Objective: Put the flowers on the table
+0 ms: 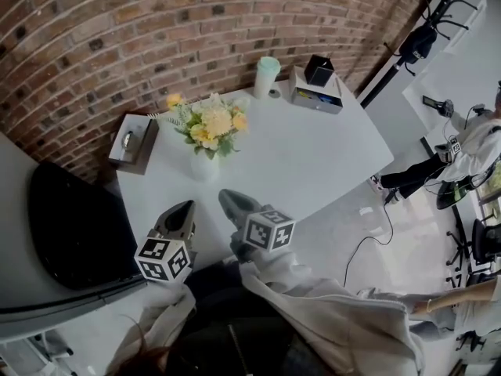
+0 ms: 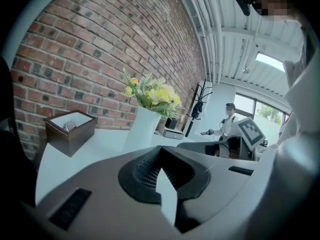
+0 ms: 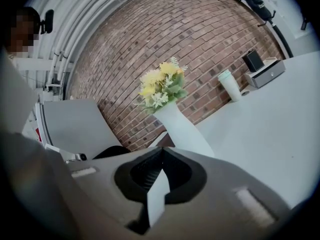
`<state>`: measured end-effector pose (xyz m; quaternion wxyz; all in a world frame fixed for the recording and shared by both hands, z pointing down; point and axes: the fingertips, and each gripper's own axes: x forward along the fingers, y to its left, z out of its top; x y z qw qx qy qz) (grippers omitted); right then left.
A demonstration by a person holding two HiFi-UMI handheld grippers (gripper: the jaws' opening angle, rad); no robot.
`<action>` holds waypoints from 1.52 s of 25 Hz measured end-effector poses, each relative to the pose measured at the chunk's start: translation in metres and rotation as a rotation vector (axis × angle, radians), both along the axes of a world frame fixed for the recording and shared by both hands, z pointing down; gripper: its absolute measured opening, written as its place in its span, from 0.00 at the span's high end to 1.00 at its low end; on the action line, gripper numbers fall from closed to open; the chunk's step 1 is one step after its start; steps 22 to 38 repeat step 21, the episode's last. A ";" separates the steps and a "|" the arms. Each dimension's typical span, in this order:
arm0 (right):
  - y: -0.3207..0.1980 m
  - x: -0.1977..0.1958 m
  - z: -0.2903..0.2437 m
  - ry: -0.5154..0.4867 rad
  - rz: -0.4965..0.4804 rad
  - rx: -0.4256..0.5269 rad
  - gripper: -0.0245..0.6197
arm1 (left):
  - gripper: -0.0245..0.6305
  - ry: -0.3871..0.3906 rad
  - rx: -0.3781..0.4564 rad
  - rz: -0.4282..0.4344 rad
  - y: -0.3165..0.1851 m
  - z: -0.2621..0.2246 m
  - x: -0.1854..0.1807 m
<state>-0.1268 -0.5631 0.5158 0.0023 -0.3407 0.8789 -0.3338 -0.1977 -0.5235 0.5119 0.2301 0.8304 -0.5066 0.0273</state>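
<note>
Flowers (image 1: 211, 124), yellow and cream in a white vase (image 1: 205, 165), already stand upright on the white table (image 1: 313, 163), toward its wall side. The task therefore looks done, with nothing left to place. The left gripper (image 2: 160, 150) has its jaws closed tip to tip with nothing between them. It touches neither vase nor tabletop and hangs over the table's near edge, well short of the vase. The right gripper (image 3: 161, 151) sits just beside it, jaws apparently together and empty too, though the wide lens warps the tips a little. Beyond the vase, a dark brown tissue box (image 1: 133, 141) lies at the table's left corner by the brick wall (image 1: 117, 37). A pale green tumbler (image 1: 266, 75) stands at the far edge, and a grey box (image 1: 315, 99) with a black cube on top sits beside it. A black chair (image 1: 74, 225) stands left of the table.
</note>
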 end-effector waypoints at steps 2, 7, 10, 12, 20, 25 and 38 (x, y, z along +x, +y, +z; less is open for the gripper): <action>0.000 -0.003 0.000 0.005 -0.004 -0.002 0.96 | 0.96 0.006 0.005 -0.001 0.000 0.000 0.000; -0.001 -0.003 0.002 0.018 0.014 -0.018 0.96 | 0.96 0.010 0.008 -0.001 -0.002 -0.003 -0.001; -0.002 0.000 0.002 0.016 0.032 -0.030 0.96 | 0.96 0.021 -0.018 -0.010 -0.009 -0.001 -0.004; -0.003 0.005 -0.001 0.010 0.048 -0.032 0.96 | 0.96 0.031 -0.022 -0.009 -0.013 -0.002 -0.001; 0.006 0.020 -0.010 0.030 0.045 -0.030 0.96 | 0.96 0.035 -0.014 0.037 -0.023 -0.011 0.020; 0.006 0.024 -0.011 0.033 0.048 -0.028 0.96 | 0.96 0.037 -0.012 0.044 -0.023 -0.013 0.023; 0.006 0.024 -0.011 0.033 0.048 -0.028 0.96 | 0.96 0.037 -0.012 0.044 -0.023 -0.013 0.023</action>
